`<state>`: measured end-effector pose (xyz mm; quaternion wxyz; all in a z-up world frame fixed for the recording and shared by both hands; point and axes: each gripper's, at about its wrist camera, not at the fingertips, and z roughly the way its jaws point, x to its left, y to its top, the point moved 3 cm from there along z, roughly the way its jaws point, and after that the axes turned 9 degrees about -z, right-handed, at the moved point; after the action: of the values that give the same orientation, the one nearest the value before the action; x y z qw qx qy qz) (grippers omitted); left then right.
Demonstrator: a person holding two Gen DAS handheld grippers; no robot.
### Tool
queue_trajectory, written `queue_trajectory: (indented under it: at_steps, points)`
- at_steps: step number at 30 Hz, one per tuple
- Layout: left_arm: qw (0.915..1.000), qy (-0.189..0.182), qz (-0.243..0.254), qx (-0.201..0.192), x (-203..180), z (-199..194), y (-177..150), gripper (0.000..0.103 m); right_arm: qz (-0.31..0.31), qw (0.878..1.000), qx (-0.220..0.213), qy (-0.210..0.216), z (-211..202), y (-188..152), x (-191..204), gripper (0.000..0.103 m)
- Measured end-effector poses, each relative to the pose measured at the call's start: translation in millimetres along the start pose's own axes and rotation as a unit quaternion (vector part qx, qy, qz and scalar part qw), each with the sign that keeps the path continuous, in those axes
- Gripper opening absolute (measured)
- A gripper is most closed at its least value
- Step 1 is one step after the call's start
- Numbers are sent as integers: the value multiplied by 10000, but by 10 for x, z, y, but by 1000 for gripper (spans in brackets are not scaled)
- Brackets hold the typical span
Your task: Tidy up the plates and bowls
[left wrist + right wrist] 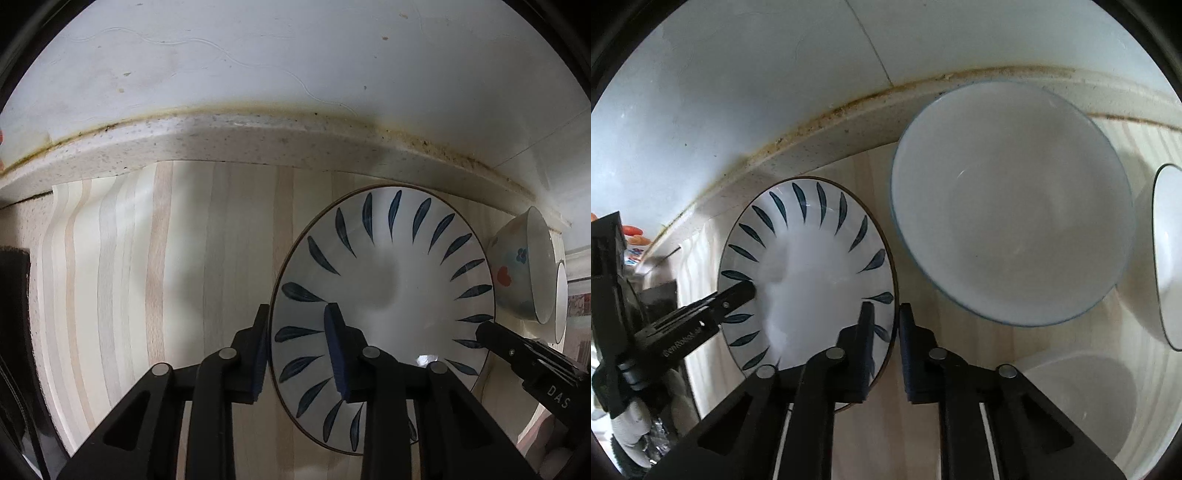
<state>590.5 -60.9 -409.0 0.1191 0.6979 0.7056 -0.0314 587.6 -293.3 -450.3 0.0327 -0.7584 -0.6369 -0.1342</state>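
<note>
A white plate with dark blue leaf marks [391, 266] lies on the striped wood-look mat; it also shows in the right wrist view [809, 266]. My left gripper [297, 350] straddles the plate's left rim, one finger outside and one inside, with a gap still showing. My right gripper [886, 339] straddles the plate's right rim with its pads close on both sides. A large white bowl with a blue rim [1008, 206] sits right of the plate. A bowl with red and blue marks [524, 266] stands at the far right of the left view.
A speckled stone ledge [258, 136] and a white wall [295, 55] run behind the mat. Another white bowl [1167, 258] is at the right edge, and a pale bowl [1082, 398] lies below the large one. Dark clutter sits at the left [613, 295].
</note>
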Motion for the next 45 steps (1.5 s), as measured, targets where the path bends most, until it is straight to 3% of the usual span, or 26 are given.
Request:
queue_trajectory:
  at_steps: [9, 15, 23, 28, 36, 45]
  points:
    - [9996, 146, 70, -245, -29, -262, -251, 21, -128, 9998, -164, 46, -104, -63, 40, 13]
    - [9990, 36, -34, -454, -22, -639, -527, 21, -277, 9988, -342, 193, -453, -200, 73, 13]
    - [9967, -145, -74, -790, -279, -1267, -1040, 21, -611, 9961, -545, 333, -1118, -636, 10, 13]
    - [9951, -248, -49, -952, -554, -1566, -1332, 21, -702, 9947, -625, 406, -1582, -1055, -233, 13]
    - [9955, -316, 87, -891, -997, -1652, -1910, 21, -690, 9944, -691, 393, -2024, -1741, -639, 13]
    - [9984, -187, 207, -482, -1326, -1335, -2561, 21, -626, 9961, -499, 369, -2024, -2255, -1135, 13]
